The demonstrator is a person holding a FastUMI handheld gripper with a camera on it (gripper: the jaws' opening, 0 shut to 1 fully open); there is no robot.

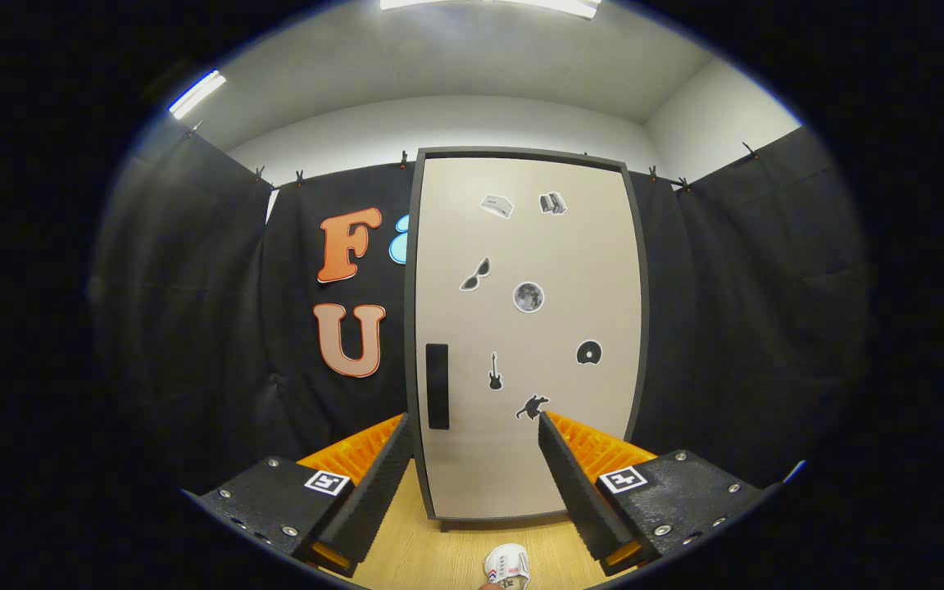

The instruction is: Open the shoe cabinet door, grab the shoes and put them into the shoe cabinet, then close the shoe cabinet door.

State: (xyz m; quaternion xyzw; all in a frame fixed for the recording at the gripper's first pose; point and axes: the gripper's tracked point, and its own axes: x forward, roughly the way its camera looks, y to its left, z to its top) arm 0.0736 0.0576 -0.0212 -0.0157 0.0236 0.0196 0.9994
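Facing the cabinet (525, 328), we see its door (554, 262) closed beyond the fingers, its handle (437, 386) just past the left fingertip. Our gripper (472, 426) stands wide apart, holding nothing. A shoe (507, 565) lies on the floor (439, 557) between the fingers, nearer the right one.

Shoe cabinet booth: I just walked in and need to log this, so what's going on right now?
A person is holding the hand-held gripper, fingers spread open and gripping nothing, aimed at the shoe cabinet door. The door is shut, and its dark handle lies just beyond the left finger, untouched. A white shoe sits on the wooden floor below the fingers, in front of the cabinet. Opening the door has not yet begun.
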